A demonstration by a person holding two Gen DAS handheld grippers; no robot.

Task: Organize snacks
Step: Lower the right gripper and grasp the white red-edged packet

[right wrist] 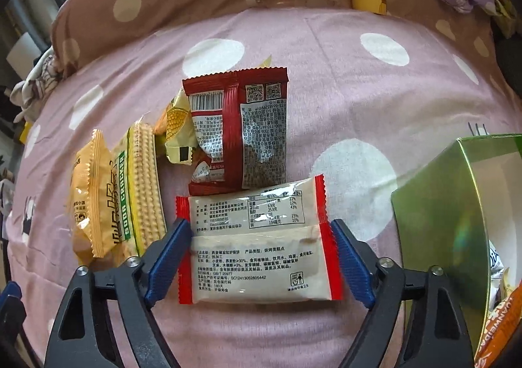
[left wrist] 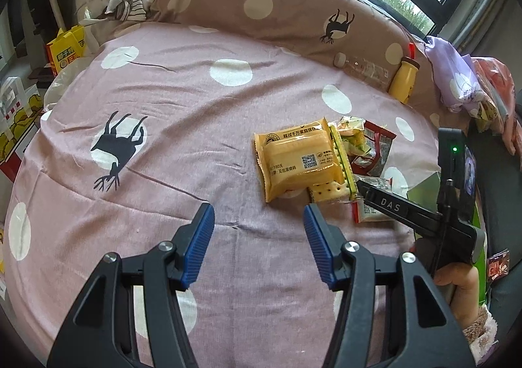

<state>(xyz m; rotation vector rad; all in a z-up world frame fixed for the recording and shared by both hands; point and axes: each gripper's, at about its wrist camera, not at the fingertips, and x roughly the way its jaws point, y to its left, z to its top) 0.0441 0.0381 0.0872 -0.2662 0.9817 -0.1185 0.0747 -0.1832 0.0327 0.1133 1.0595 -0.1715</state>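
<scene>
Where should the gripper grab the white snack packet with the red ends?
Across its short middle, by the two red crimped ends. The white packet lies flat on the bedspread, and the right gripper is open with a blue finger outside each red end. Coming low from the near side, as it is now, seems best: the red packet overlaps the far edge.

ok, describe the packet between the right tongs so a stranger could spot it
On the pink polka-dot bedsheet, left of the green box, lies a cluster of snack packets. The nearest one, the white packet, sits between the open right tongs. Only it has a pale body with red crimped ends.
</scene>
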